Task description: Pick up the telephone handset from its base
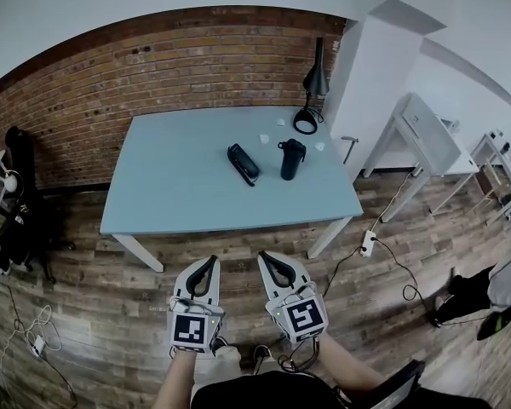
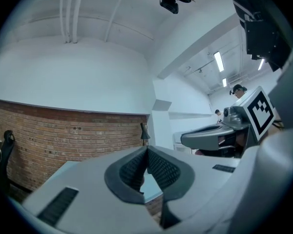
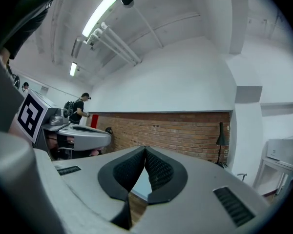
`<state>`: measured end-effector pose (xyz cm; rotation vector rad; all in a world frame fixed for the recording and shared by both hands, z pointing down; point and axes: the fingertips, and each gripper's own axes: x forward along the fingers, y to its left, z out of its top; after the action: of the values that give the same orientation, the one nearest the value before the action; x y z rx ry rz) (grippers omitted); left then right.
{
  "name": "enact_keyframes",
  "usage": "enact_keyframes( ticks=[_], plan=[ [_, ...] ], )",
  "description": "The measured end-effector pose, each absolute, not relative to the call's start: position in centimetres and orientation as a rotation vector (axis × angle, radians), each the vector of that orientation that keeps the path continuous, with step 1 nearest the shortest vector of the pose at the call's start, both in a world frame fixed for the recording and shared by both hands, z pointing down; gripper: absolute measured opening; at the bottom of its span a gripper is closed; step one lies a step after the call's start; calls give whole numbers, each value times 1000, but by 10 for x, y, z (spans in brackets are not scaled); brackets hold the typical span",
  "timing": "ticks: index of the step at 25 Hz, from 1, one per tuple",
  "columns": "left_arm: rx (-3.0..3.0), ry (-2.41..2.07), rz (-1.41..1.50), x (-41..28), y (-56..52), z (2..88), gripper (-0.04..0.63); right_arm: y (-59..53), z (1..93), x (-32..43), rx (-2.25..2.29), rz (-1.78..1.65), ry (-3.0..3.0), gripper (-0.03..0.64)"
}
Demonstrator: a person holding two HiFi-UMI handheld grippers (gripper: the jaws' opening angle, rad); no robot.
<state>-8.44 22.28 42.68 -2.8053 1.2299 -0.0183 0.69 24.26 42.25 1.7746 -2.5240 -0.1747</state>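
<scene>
Handset [image 1: 243,163] on blue table [image 1: 170,186] before brick wall [image 1: 111,83]; left gripper [image 1: 209,262], right gripper [image 1: 265,258] closed, empty.

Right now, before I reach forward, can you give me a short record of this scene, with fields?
table: light blue, on a wooden floor, brick wall behind
upright black object: standing right of the table's centre
flat black object: lying left of it, apart
handset: one of these two; cannot tell which
lamp: black, far right corner
left tongs: shut, empty, short of the table
right tongs: shut, empty, short of the table
</scene>
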Motion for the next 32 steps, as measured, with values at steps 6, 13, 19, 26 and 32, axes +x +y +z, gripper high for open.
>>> enact_keyframes(
  ticks=[6,13,19,26,32],
  plan=[
    [-2861,1166,2,-95,194,427,25,216,413,-5,1830,-195,-2451,14],
    [-2916,1096,32,-114,178,433,25,194,413,-31,1869,-186,-2396,14],
    [-2934,1087,41,-117,164,437,25,181,421,-39,1846,-177,-2412,14],
    [-2901,1097,38,-99,143,431,25,152,423,-29,1806,-183,-2445,14],
    [-2883,1135,-9,-74,125,433,25,137,426,-7,1753,-173,-2489,14]
  ],
)
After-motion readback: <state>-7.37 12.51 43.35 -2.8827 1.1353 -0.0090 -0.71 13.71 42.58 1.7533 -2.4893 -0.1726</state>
